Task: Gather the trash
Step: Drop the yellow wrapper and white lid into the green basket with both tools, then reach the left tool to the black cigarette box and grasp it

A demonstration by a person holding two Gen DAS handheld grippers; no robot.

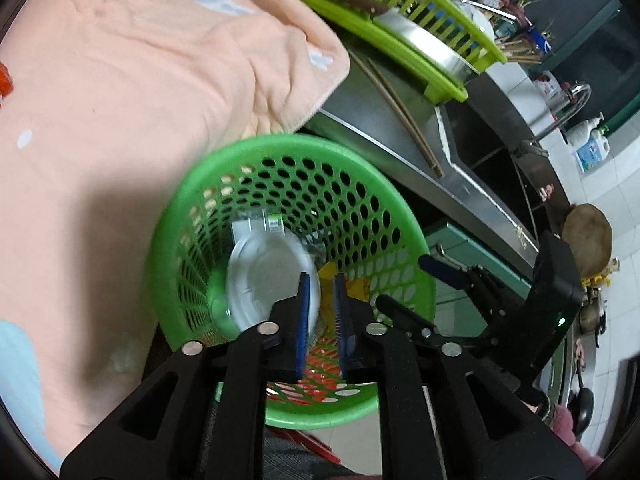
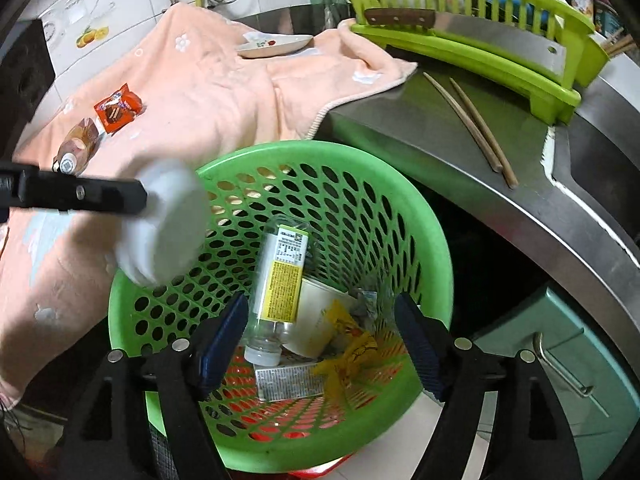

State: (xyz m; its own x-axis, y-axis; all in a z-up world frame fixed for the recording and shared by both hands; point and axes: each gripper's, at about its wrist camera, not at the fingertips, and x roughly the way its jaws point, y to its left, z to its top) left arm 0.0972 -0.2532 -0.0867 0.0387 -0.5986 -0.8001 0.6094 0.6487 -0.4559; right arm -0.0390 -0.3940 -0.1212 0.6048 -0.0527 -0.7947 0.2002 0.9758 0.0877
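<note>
A steel counter [image 2: 460, 148] ran beside me. On it lay a peach towel [image 2: 208, 92], two wooden chopsticks [image 2: 476, 124] and a lime dish rack [image 2: 472, 60]. On the towel sat a shallow dish [image 2: 276, 46], an orange snack wrapper [image 2: 118, 109] and a small bottle [image 2: 78, 148] lying on its side.

No print could be read: the yellow label on the clear bottle [image 2: 280, 276] in the green basket [image 2: 424, 216] bore text too small to make out.
</note>
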